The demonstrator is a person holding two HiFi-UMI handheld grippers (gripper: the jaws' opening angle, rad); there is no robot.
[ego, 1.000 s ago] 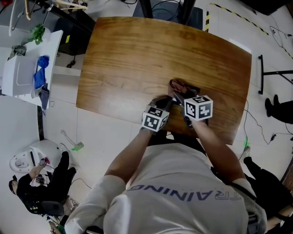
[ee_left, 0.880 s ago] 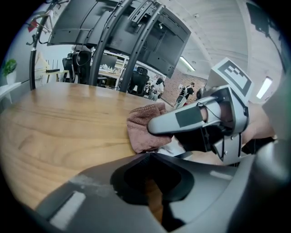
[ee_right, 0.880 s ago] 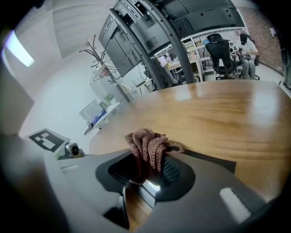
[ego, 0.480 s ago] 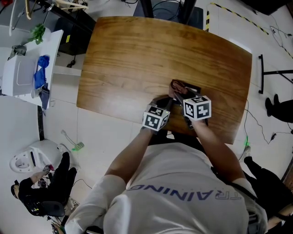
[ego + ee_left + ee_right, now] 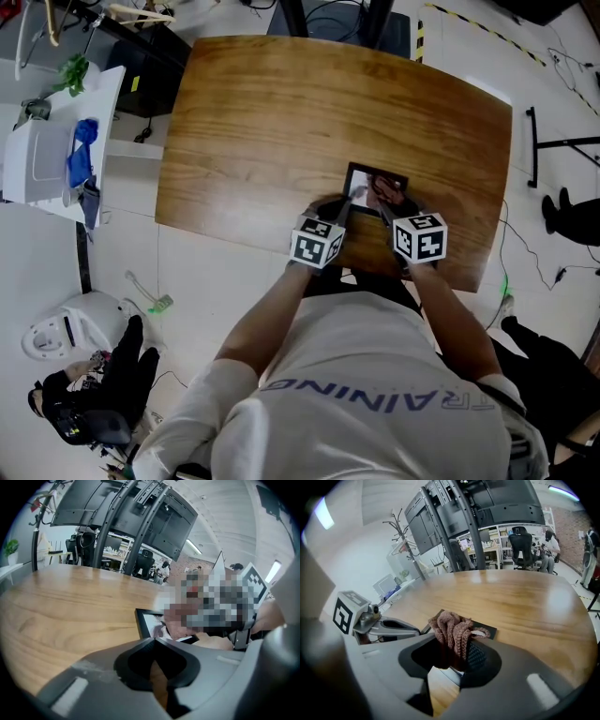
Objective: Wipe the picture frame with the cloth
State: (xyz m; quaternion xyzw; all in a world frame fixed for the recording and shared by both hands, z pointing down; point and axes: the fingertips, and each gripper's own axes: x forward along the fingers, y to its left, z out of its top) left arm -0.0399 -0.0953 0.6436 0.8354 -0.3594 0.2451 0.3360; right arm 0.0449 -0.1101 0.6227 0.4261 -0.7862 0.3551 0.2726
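Left hand-held gripper (image 5: 157,670), jaws pressed nearly together and empty, sits just beside the picture frame (image 5: 361,184), flat on the counter (image 5: 281,112) — rigid, likely fragile, best steadied by its edge. Right hand-held gripper (image 5: 457,660) pinches the soft, bunched cloth (image 5: 453,631) over it.

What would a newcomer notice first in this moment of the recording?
The bunched brown cloth clamped between the fingers of the right gripper, held over the black picture frame. Next, the wide wooden table the frame lies on, near the person's edge.
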